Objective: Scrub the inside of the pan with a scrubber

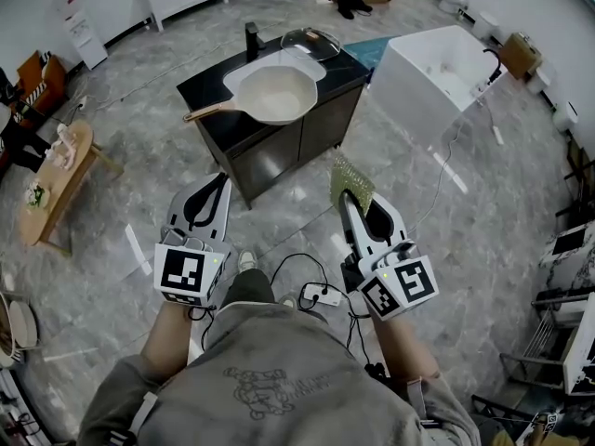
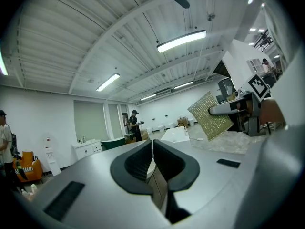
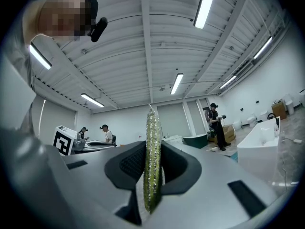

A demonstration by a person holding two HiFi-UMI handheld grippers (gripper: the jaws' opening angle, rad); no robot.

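Note:
The pan (image 1: 277, 95), cream-white inside with a wooden handle pointing left, sits over the sink of a black cabinet (image 1: 325, 124) some way ahead of me. My right gripper (image 1: 350, 199) is shut on a flat green-gold scrubber (image 1: 351, 182), which stands edge-on between the jaws (image 3: 152, 161) in the right gripper view. My left gripper (image 1: 218, 182) is shut with nothing in it; its jaws (image 2: 152, 149) meet. From the left gripper view the scrubber (image 2: 209, 116) shows to the right. Both grippers are held near my body, well short of the pan.
A glass lid (image 1: 310, 43) and a dark faucet (image 1: 251, 39) stand behind the pan. A white tub (image 1: 444, 74) lies to the right and a wooden table (image 1: 58, 193) to the left. Cables (image 1: 311, 291) lie on the marble floor at my feet. People stand in the distance.

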